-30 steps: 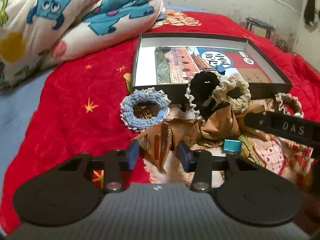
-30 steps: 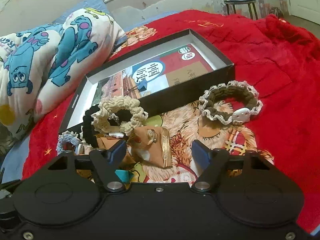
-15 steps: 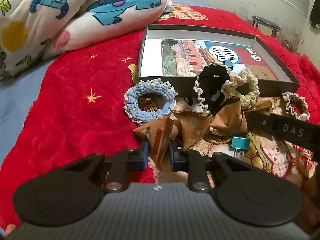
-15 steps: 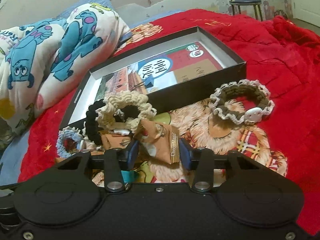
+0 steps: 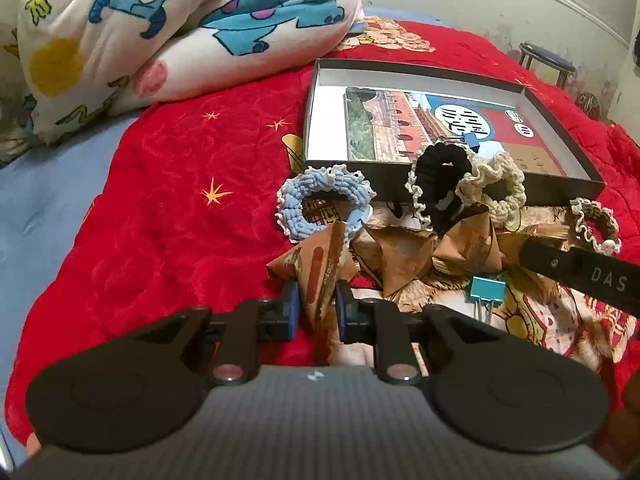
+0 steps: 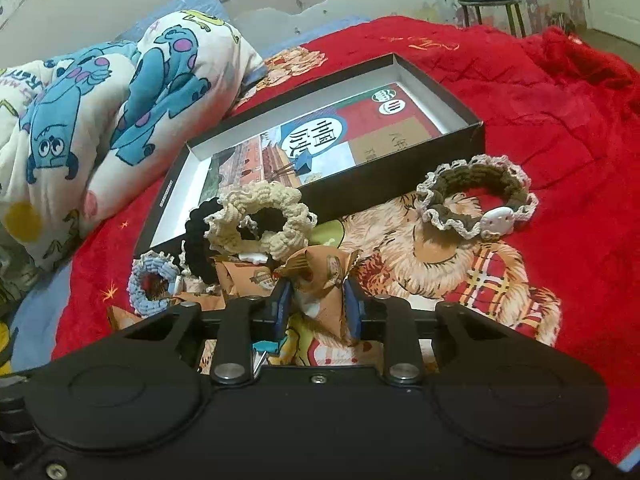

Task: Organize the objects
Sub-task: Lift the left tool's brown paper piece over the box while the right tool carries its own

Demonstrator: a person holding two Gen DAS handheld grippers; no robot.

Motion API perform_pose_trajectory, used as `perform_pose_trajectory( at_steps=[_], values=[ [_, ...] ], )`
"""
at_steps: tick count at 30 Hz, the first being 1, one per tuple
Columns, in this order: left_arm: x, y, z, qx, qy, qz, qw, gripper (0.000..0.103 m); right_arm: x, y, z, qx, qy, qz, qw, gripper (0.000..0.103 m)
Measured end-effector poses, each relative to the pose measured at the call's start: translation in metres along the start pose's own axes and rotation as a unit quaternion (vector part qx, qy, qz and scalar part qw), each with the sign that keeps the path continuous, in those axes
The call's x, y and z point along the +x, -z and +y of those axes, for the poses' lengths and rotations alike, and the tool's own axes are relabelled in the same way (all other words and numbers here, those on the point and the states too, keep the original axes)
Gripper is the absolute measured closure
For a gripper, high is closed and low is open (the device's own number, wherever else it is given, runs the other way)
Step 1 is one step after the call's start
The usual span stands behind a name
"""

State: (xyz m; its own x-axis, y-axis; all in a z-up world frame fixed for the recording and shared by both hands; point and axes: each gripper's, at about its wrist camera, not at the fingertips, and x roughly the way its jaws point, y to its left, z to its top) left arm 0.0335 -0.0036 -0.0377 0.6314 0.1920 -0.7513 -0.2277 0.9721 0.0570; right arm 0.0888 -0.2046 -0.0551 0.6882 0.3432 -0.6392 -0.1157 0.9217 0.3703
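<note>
My left gripper (image 5: 316, 308) is shut on a brown snack packet (image 5: 316, 268) on the red bedspread. My right gripper (image 6: 316, 304) is shut on another brown snack packet (image 6: 320, 284). More brown packets (image 5: 424, 256) lie between them. Behind stand a blue scrunchie (image 5: 320, 204), a black scrunchie (image 5: 440, 184), a cream scrunchie (image 5: 500, 188) and a brown scrunchie (image 6: 476, 196). An open black box (image 5: 448, 68) with a printed card and a blue binder clip (image 6: 303, 164) lies beyond. The right gripper's body (image 5: 580, 276) shows in the left wrist view.
A teal binder clip (image 5: 486, 292) lies on the blanket by the packets. A rolled cartoon-print quilt (image 5: 160, 28) fills the far left. A stool (image 6: 490, 4) stands by the wall past the bed.
Both grippers went from open around their packets to shut on them. Both views have risen slightly, and the held packets have come up with them.
</note>
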Motion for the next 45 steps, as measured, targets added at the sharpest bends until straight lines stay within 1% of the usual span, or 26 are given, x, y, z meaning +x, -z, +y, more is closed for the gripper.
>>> perform_pose_trajectory(
  at_steps=[3, 6, 9, 13, 17, 20, 23, 26, 30, 33, 35, 40, 43, 45],
  values=[
    [-0.005, 0.0, -0.004, 0.018, -0.009, -0.007, 0.9998, 0.082, -0.008, 0.0, 0.004, -0.007, 0.001, -0.01, 1.0, 0.076],
    [-0.011, 0.001, -0.005, 0.019, -0.002, -0.008, 0.9998, 0.083, -0.016, 0.001, 0.007, -0.01, -0.001, -0.015, 1.0, 0.076],
    [-0.014, 0.002, -0.007, 0.026, -0.003, -0.013, 0.9996, 0.083, -0.024, 0.001, 0.008, -0.008, -0.005, -0.019, 1.0, 0.076],
    [-0.017, 0.001, -0.006, 0.02, 0.002, -0.013, 0.9997, 0.084, -0.034, 0.0, 0.01, -0.006, -0.02, -0.023, 1.0, 0.076],
    [-0.025, 0.002, 0.001, 0.005, 0.01, -0.017, 0.9998, 0.085, -0.046, 0.001, 0.016, -0.015, -0.024, -0.033, 0.999, 0.077],
    [-0.037, 0.004, 0.011, -0.012, 0.018, -0.024, 0.9995, 0.086, -0.06, -0.002, 0.02, -0.018, -0.036, -0.039, 0.998, 0.077],
    [-0.051, 0.007, 0.022, -0.029, 0.04, -0.031, 0.9983, 0.086, -0.077, -0.006, 0.026, -0.033, -0.045, -0.052, 0.997, 0.077],
    [-0.064, 0.004, 0.027, -0.032, 0.047, -0.05, 0.9971, 0.086, -0.093, -0.01, 0.032, -0.046, -0.058, -0.065, 0.995, 0.077],
    [-0.077, -0.013, 0.031, -0.033, 0.05, -0.079, 0.9951, 0.086, -0.109, -0.02, 0.041, -0.064, -0.082, -0.077, 0.992, 0.077],
    [-0.082, -0.031, 0.033, -0.03, 0.045, -0.102, 0.9933, 0.086, -0.115, -0.031, 0.048, -0.078, -0.091, -0.087, 0.989, 0.077],
    [-0.086, -0.046, 0.036, -0.028, 0.039, -0.119, 0.9917, 0.085, -0.116, -0.043, 0.05, -0.079, -0.101, -0.089, 0.988, 0.077],
    [-0.094, -0.083, 0.044, -0.035, 0.044, -0.162, 0.9851, 0.088, -0.119, -0.08, 0.049, -0.073, -0.117, -0.109, 0.984, 0.077],
    [-0.094, -0.102, 0.044, -0.031, 0.047, -0.181, 0.9818, 0.088, -0.112, -0.107, 0.046, -0.084, -0.111, -0.119, 0.983, 0.077],
    [-0.086, -0.112, 0.042, -0.027, 0.052, -0.183, 0.9814, 0.088, -0.103, -0.125, 0.044, -0.091, -0.098, -0.127, 0.983, 0.077]
  ],
)
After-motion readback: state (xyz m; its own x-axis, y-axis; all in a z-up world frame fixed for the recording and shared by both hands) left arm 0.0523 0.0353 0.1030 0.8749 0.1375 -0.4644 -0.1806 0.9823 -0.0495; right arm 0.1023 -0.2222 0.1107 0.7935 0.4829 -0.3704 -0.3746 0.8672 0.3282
